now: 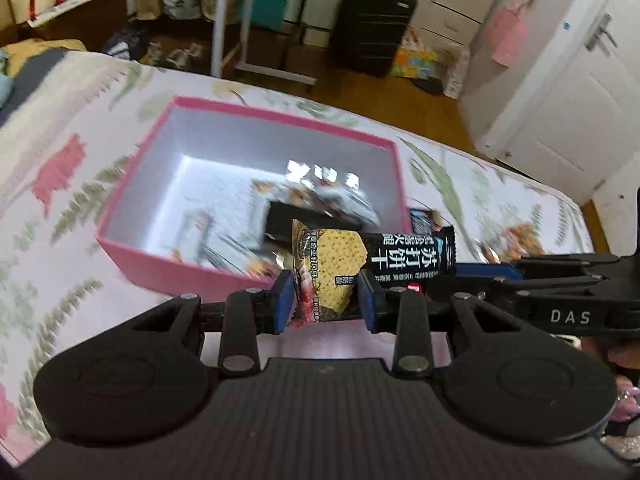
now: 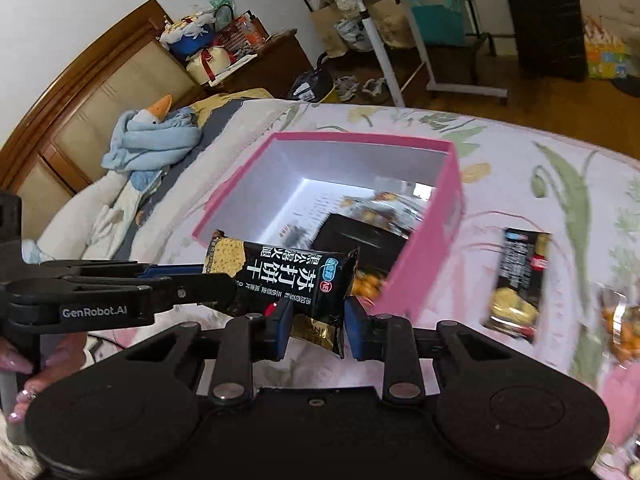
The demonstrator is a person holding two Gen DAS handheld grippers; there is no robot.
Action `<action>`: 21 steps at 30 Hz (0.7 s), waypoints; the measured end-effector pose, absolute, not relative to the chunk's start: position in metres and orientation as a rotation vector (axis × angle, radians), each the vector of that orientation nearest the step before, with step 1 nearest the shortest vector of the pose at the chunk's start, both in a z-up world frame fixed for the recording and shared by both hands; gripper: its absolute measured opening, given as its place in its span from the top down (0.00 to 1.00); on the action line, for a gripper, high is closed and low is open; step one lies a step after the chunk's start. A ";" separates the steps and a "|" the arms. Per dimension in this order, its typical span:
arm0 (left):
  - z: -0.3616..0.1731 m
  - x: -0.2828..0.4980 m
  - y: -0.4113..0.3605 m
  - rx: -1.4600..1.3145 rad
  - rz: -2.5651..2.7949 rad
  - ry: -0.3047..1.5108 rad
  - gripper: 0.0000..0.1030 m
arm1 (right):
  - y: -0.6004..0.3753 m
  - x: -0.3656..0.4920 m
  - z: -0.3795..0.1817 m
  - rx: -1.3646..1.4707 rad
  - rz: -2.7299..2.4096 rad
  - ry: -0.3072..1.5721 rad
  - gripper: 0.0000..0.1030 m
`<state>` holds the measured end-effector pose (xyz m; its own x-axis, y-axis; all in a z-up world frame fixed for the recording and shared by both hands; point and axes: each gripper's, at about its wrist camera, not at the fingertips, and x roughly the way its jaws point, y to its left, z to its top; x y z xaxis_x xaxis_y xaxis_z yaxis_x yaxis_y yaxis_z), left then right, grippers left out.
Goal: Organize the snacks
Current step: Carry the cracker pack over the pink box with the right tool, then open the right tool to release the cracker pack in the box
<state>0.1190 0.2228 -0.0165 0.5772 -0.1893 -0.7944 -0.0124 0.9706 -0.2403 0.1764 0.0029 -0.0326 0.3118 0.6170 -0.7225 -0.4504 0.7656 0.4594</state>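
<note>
Left wrist view: the left tool (image 1: 326, 300) is clenching its two blue pads (image 1: 282, 300) on one end of a black cracker packet (image 1: 400, 252), the end printed with a cracker. The packet is hanging clear of the bed (image 1: 60, 120) and running from between the pads up and to the right of this tool. At its far black end, the fingers of the right tool (image 1: 480, 270) are coming in from the right side.

Right wrist view: the right tool is also grasping the cracker packet, with the wrapper sitting pinched between its pads; the left tool is reaching in from the left and meeting the cracker-printed end. Both tools are thus sharing the one packet, each at an opposite end.

Just ahead of both tools, an open pink box (image 1: 248, 120) is resting on the flowered bed cover. Several snack wrappers (image 1: 320, 196) are lying in the part of the box nearest the tools, though blur is hiding their detail; the far part is showing bare white floor.

To the right of the right tool, beside the box, a second black packet (image 2: 516, 280) is lying on the bed. Further right, a blurred bag of orange snacks (image 2: 620, 328) is lying at the edge of the view.

At the lower left of the right wrist view, a hand (image 2: 24, 364) is gripping the left tool's handle.
</note>
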 end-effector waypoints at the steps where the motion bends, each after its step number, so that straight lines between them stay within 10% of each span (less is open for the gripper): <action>1: -0.017 0.124 0.227 -0.226 -0.095 0.952 0.68 | 0.007 0.182 -0.035 0.191 0.709 1.044 0.67; 21: -0.087 0.183 0.242 -0.114 0.010 1.054 0.50 | 0.053 0.225 -0.089 0.166 0.632 1.171 0.67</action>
